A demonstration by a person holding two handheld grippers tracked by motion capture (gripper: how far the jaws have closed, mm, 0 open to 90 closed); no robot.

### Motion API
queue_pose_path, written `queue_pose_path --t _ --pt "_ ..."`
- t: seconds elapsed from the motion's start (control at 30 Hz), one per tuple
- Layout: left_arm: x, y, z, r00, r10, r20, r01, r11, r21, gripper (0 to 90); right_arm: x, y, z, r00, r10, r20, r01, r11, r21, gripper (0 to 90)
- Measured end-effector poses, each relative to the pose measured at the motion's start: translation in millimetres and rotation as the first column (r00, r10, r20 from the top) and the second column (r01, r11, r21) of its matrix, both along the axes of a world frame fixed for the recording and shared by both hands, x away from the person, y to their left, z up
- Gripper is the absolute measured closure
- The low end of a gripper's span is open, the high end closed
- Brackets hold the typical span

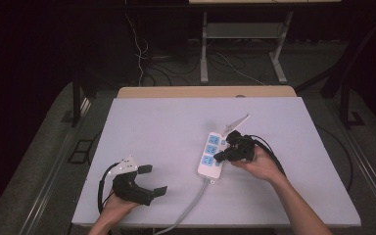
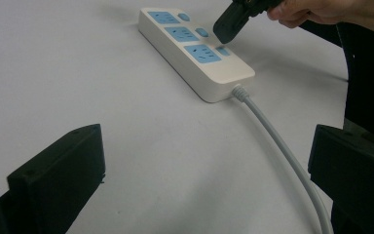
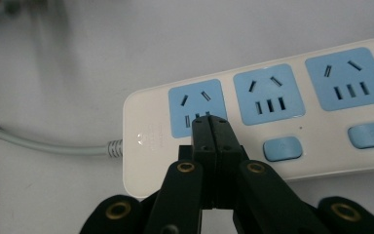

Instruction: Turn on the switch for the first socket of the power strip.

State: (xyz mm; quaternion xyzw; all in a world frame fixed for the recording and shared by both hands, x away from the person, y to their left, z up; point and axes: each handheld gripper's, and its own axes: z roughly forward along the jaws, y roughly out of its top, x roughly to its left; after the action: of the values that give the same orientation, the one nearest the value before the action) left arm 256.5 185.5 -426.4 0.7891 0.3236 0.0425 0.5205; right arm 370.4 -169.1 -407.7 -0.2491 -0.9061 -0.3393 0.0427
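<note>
Jaws pressed tight together, the right gripper (image 3: 210, 127) bears down on the power strip (image 1: 211, 154) at the end nearest its cord, grasping nothing; its joined tips sit over the spot where the switch button of the last socket would be, beside the two uncovered blue buttons (image 3: 282, 148) of the other sockets. The step in hand looks like pressing that switch, and the next move would call for a short, straight push down, then a clean lift, without shoving the strip sideways across the surface (image 1: 166, 127).

The strip itself is a cream-white bar with three pale-blue socket faces in a row, each paired with a small rounded blue button along one edge. A grey cable (image 2: 277, 151) leaves its near end and runs off toward the person's side of the surface. The strip lies flat, a little to the right of the middle of the surface, angled slightly.

Well apart from the strip, toward the near left corner, the left gripper (image 1: 152, 180) rests with jaws spread wide and empty.
</note>
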Motion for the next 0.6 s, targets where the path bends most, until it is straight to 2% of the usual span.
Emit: queue_pose_path --t 0.17,0.6 --pt "-0.3 -0.3 0.1 1.0 0.0 0.0 0.0 1.0 0.001 0.0 1.9 -2.6 7.9 0.9999 -0.011 0.01 0.011 0.9996 0.026 90.0" --pt "-1.2 -1.4 0.2 1.0 -0.005 0.0 0.005 1.0 0.004 0.0 -0.1 -20.4 24.7 0.9982 -0.05 0.034 0.048 0.9976 0.05 90.0"
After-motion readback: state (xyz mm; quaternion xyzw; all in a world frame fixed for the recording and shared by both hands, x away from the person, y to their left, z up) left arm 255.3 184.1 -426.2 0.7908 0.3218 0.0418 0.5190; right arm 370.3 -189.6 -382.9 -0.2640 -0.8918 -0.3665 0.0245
